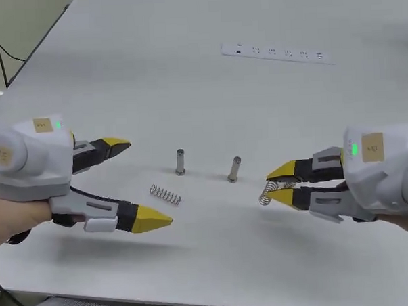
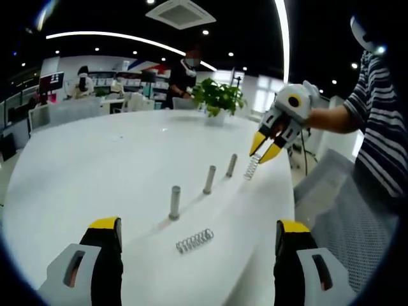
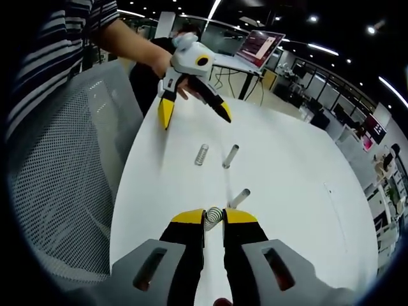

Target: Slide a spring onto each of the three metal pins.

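White table [image 1: 188, 93], with a power strip [image 1: 274, 53] lying at its far side. Three metal pins stand up in a row on it, as the left gripper view shows: near pin [image 2: 174, 203], middle pin [image 2: 209, 179] and far pin [image 2: 231, 165]. All three pins are bare. A loose spring [image 1: 165, 194] lies flat on the table, just in front of the near pin and not touching it.

The left gripper [image 1: 146, 182] is held low over the table. Its jaws are wide open with nothing in them, and the loose spring lies near its tips.

The right gripper [image 1: 272, 186] has its jaws almost closed. They pinch a held spring [image 1: 265, 194] by one end at the yellow tips. That spring hangs tilted just beside the far pin, with its low end close to the table. I cannot tell whether it touches the pin.

A person in a striped shirt [image 2: 382, 127] holds the right gripper.
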`<state>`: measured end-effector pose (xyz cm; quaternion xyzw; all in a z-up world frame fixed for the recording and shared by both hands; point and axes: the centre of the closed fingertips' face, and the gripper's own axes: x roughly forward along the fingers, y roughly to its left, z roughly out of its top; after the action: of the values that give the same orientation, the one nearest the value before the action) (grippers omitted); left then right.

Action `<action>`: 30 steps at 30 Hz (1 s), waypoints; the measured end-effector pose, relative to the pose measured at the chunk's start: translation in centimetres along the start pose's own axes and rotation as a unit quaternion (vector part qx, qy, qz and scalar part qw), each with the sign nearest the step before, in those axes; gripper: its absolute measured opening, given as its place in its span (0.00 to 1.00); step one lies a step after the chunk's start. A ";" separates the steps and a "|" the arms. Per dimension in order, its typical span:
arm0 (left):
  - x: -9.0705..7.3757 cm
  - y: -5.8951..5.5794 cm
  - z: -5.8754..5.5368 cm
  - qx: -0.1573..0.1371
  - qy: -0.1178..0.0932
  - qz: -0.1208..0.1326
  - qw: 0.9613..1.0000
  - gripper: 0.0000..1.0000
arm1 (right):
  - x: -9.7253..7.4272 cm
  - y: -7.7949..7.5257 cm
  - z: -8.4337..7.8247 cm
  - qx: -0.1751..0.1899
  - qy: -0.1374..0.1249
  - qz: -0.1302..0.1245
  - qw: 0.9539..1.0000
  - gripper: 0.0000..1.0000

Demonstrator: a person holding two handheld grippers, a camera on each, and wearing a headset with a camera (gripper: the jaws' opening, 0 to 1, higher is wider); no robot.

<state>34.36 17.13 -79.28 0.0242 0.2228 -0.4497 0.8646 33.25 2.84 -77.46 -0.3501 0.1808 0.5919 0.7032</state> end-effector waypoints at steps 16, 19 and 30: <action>-0.1 -0.2 -0.1 0.000 0.002 0.000 1.000 0.97 | 0.6 -2.3 2.3 -0.012 -0.019 -0.015 1.000 0.07; -0.1 -0.2 0.0 0.001 0.002 0.001 1.000 0.96 | 0.7 -2.7 2.6 -0.014 -0.021 -0.018 1.000 0.07; 0.1 -0.4 0.1 0.001 -0.001 -0.002 1.000 0.96 | 0.8 -4.5 4.1 -0.016 -0.031 -0.032 0.999 0.07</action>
<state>34.18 16.78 -79.16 0.0240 0.2219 -0.4515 0.8639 37.08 6.06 -73.97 -0.3489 0.1382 0.5820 0.7214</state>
